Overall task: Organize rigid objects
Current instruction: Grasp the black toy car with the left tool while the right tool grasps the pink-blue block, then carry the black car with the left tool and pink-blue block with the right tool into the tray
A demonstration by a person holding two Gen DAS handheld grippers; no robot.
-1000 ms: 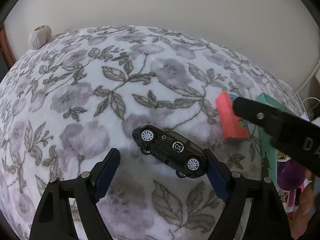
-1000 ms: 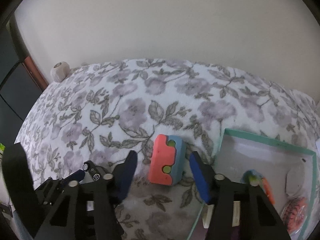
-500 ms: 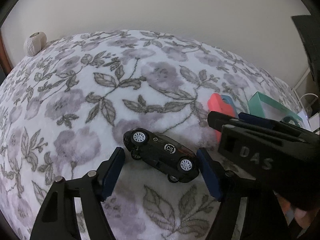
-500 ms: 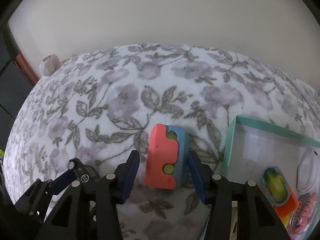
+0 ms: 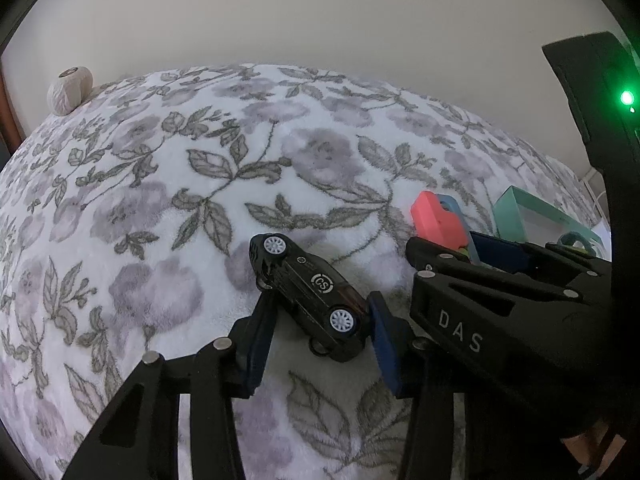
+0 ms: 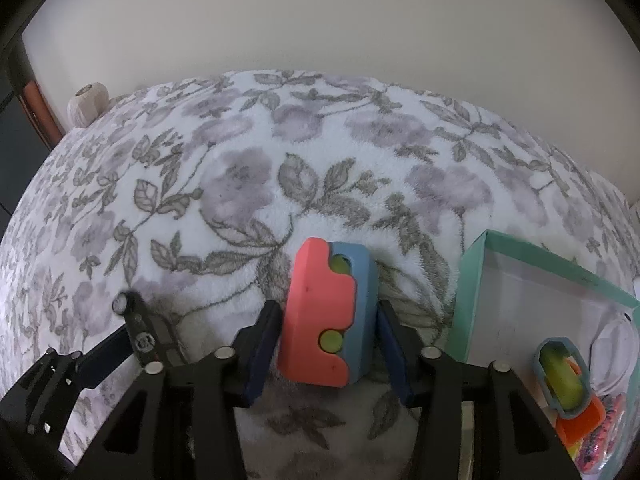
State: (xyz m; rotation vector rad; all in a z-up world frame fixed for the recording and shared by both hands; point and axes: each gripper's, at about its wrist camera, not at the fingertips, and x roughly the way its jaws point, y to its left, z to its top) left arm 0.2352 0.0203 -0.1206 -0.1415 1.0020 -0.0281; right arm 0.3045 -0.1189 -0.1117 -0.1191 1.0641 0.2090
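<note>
A black toy car (image 5: 310, 296) with white wheels lies on its side on the floral blanket. My left gripper (image 5: 320, 340) is closed around it, both blue pads touching the car. A coral and blue block toy (image 6: 326, 314) with green dots stands on the blanket; it also shows in the left wrist view (image 5: 434, 222). My right gripper (image 6: 326, 354) is closed on it, pads against both sides. The right gripper (image 5: 520, 312) also shows as a black body at the right of the left wrist view.
A teal-rimmed white box (image 6: 476, 276) at the right holds several small toys, among them a teal, green and orange one (image 6: 566, 388). A pale yarn ball (image 6: 88, 104) sits at the blanket's far left edge. A plain wall stands behind.
Both grippers moved forward and narrowed. The left pads went from wide apart to touching the car; the right pads closed onto the block.
</note>
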